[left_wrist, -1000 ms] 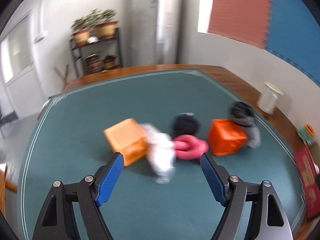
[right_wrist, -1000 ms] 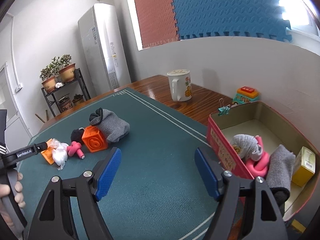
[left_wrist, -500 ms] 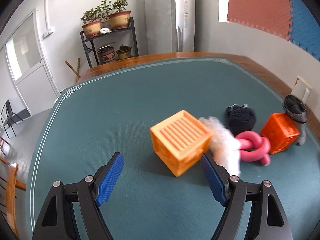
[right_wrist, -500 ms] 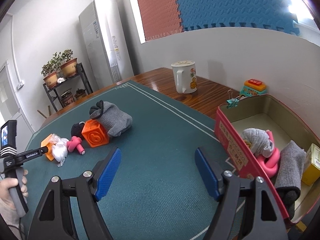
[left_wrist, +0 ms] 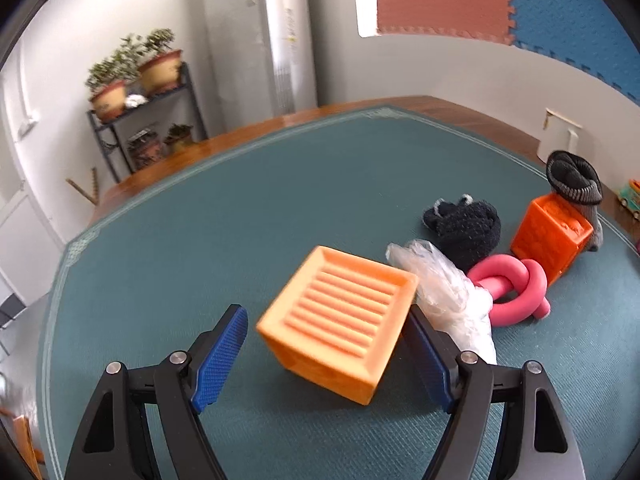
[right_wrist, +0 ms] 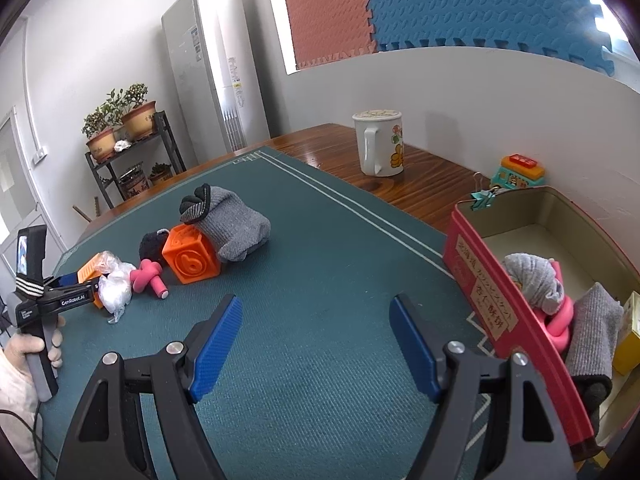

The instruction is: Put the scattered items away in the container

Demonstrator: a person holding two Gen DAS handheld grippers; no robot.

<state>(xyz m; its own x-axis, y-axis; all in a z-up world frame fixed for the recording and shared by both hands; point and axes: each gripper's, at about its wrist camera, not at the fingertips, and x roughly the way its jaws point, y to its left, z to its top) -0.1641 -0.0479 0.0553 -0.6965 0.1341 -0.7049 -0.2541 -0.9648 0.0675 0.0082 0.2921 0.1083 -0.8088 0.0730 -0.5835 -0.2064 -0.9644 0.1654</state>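
Currently, step in hand: the light orange block [left_wrist: 340, 328] is being lined up for a grasp, as judged from how it sits between the spread fingers.
Left tongs [left_wrist: 326, 354]: held wide, nothing gripped; the block lies between the two blue pads, close to the right-hand pad, with a clear gap at the left-hand pad.
Right tongs [right_wrist: 316, 346]: held wide and empty above bare green mat [right_wrist: 320, 280] on the table; nothing lies between the pads.
Container: the red tin [right_wrist: 508, 312] is seen just to the right of the right tongs, open at the top.
Done so far: a grey sock [right_wrist: 532, 280], a pink knotted piece [right_wrist: 560, 320], a rolled grey cloth [right_wrist: 592, 332] and a yellow box [right_wrist: 630, 336] are already lying inside the tin.
Left to do: six things are still out on the mat, ahead and to the right of the left tongs: the light orange block, a crumpled clear plastic bag [left_wrist: 448, 296] touching it, a pink knotted toy [left_wrist: 512, 292], a black knitted bundle [left_wrist: 464, 228], a darker orange cube [left_wrist: 552, 232] and a grey sock with a dark cuff [left_wrist: 576, 180] leaning on that cube.
Progress: judged at somewhat under half.
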